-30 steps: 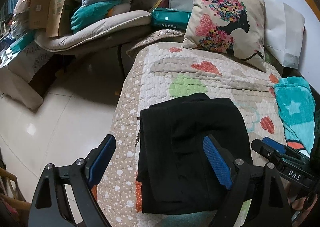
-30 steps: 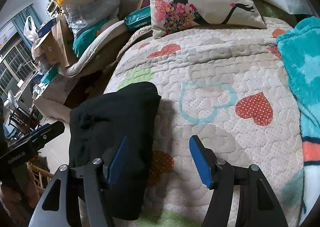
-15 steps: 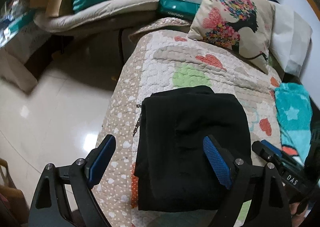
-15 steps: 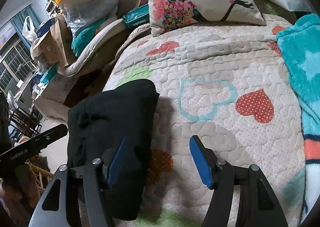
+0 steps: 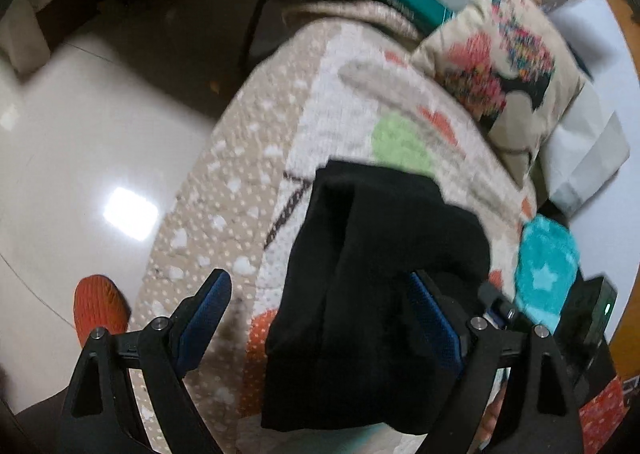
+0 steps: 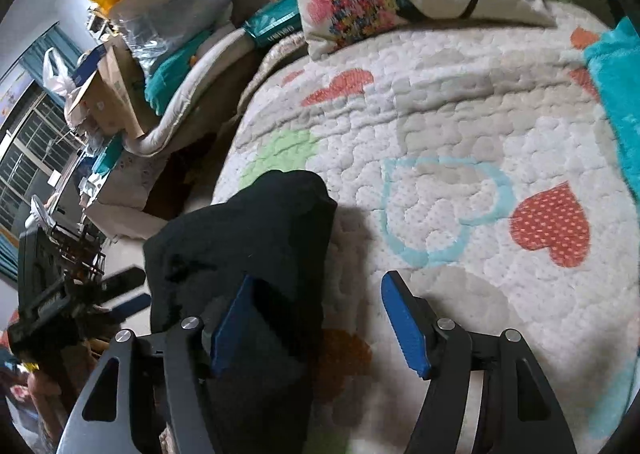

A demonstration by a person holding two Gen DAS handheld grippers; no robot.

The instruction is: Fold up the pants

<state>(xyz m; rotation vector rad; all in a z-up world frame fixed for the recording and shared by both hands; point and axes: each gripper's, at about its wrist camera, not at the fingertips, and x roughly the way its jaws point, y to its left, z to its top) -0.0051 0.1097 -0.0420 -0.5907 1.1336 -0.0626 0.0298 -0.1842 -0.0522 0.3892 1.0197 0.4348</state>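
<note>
The black pants [image 5: 380, 254] lie folded into a thick bundle near the left edge of the quilted bed [image 5: 304, 101]. My left gripper [image 5: 316, 282] hovers open just above their near left part, one blue pad over the quilt, the other over the cloth. In the right wrist view the pants [image 6: 248, 230] sit at lower left. My right gripper [image 6: 319, 280] straddles their right edge and its jaws are opening. Its left pad is over the black cloth and its right pad over the quilt [image 6: 460, 125]. Neither pad presses on the fabric.
A flowered pillow [image 5: 508, 65] and a white cushion [image 5: 592, 149] lie at the head of the bed. A teal blanket [image 6: 616, 101] covers the right side. Glossy floor [image 5: 100, 157] and an orange shoe [image 5: 98, 306] are to the left. Cluttered boxes and bags [image 6: 132, 65] stand beyond.
The left gripper has rolled and sunk closer to the pants, and its view now tilts toward the floor. The right gripper has edged forward over the pants' right edge, jaws slightly wider.
</note>
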